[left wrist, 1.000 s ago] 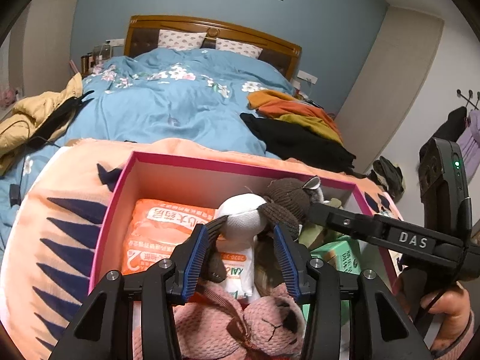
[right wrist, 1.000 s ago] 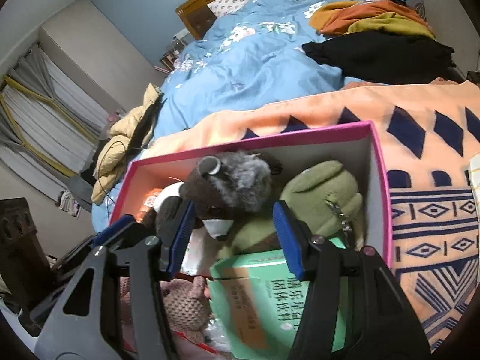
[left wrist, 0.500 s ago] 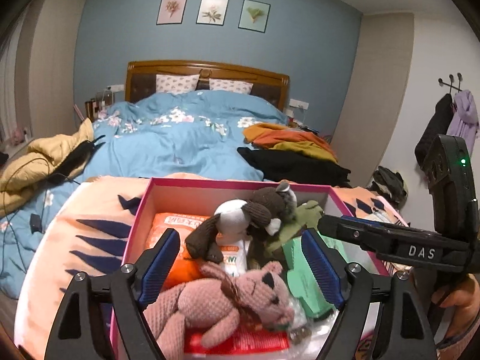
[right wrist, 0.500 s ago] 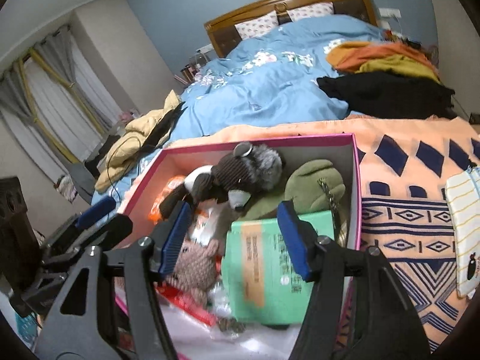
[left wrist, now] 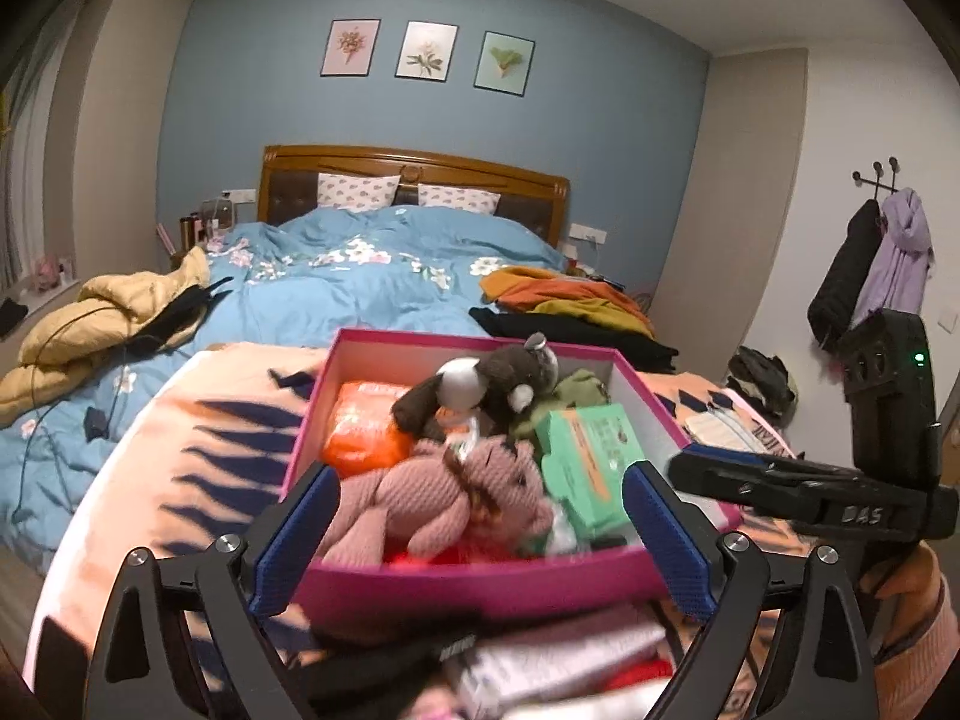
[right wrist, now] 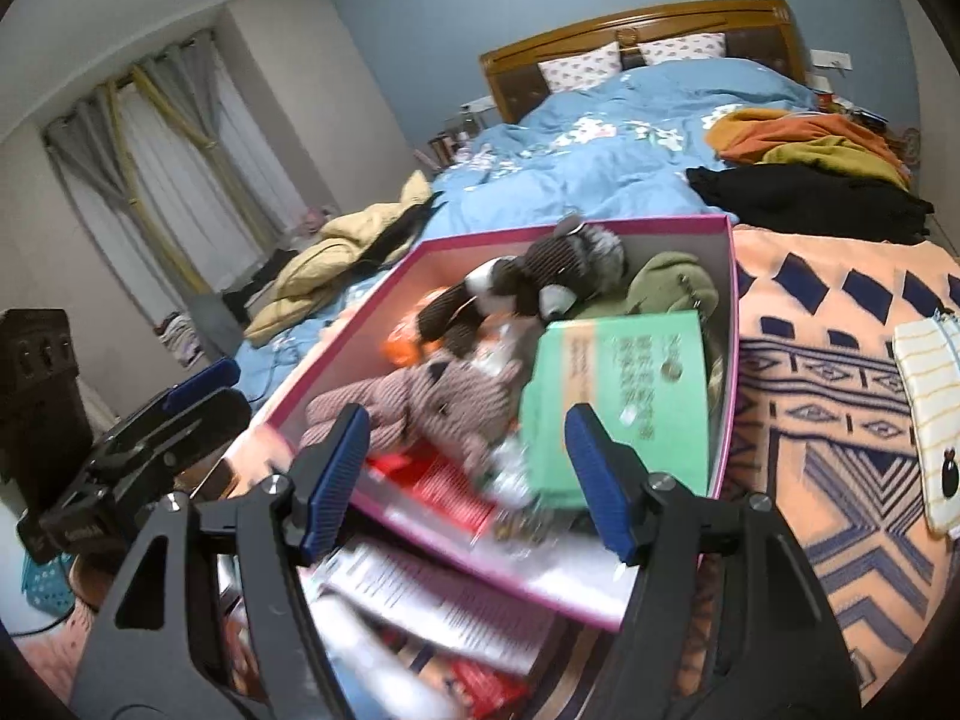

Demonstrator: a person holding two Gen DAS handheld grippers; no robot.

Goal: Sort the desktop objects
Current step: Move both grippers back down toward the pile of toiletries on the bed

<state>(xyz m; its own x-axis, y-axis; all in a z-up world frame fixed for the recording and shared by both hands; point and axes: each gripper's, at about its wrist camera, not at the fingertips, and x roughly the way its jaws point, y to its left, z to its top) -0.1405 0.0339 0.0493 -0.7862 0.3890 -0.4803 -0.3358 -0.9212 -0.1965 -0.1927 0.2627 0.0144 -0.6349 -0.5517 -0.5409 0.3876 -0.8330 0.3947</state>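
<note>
A: Left wrist view first. Left claw [left wrist: 480,540] spread wide, nothing between the blue pads, touching nothing; jaws just been opening. Held in front of the near wall of the pink box [left wrist: 480,585].

B: And inside the box?

A: Pink knitted toy [left wrist: 438,501] lying across the near half, long axis roughly left to right, head toward the right. Dark brown plush [left wrist: 480,387] on top toward the far wall, stretched from lower left to upper right, head at the right. Green carton [left wrist: 591,459] at the right side, long axis running near to far. Orange packet [left wrist: 360,432] at the left. Right claw's body [left wrist: 810,498] at the right edge, gripped by a hand [left wrist: 906,594].

B: Right wrist view?

A: Right claw [right wrist: 465,483] about half apart, empty, jaws just been opening, hanging over the near corner of the box [right wrist: 729,372]. Green carton [right wrist: 618,396] tilted, leaning against the right wall, long axis near to far. Brown plush [right wrist: 540,291] and an olive plush [right wrist: 672,285] at the far end. Box resting on a patterned orange blanket [right wrist: 840,420]; blurred papers [right wrist: 432,600] just beneath the near wall. Left claw [right wrist: 198,396] at the left edge.
</note>
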